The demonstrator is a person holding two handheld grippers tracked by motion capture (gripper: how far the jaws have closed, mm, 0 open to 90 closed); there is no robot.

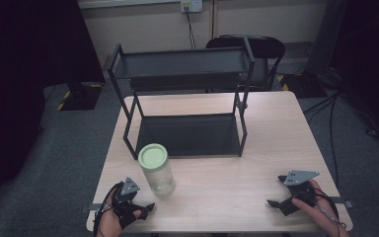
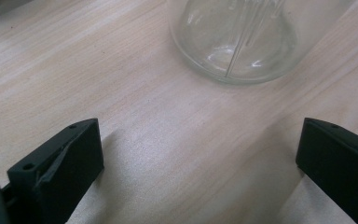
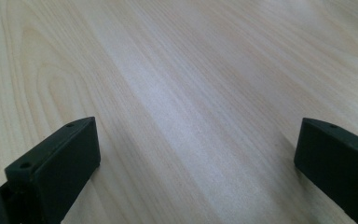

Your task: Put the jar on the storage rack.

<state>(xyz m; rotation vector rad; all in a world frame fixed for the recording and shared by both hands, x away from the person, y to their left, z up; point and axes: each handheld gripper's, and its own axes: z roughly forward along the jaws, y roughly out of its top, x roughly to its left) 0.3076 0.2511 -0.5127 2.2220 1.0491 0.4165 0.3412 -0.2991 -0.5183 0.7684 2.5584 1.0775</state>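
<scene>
Jar with a green lid stands near the desk's front-left edge, just ahead of the left gripper, fingers spread apart. Right gripper rests by the front-right corner, fingers apart too, bare wood between them and the black rack behind.

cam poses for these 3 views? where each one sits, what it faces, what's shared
High view: above the person's side, looking forward and down at the table, rack and lidded jar; both hands, left hand-held gripper, right hand-held gripper.
Left gripper view: rides the left hand-held gripper, low over the tabletop, facing the jar's base; jaws spread wide.
Right gripper view: rides the right hand-held gripper, facing bare wood; jaws spread wide.
Shared: the jar in the high and left gripper views; the tabletop in all.
</scene>
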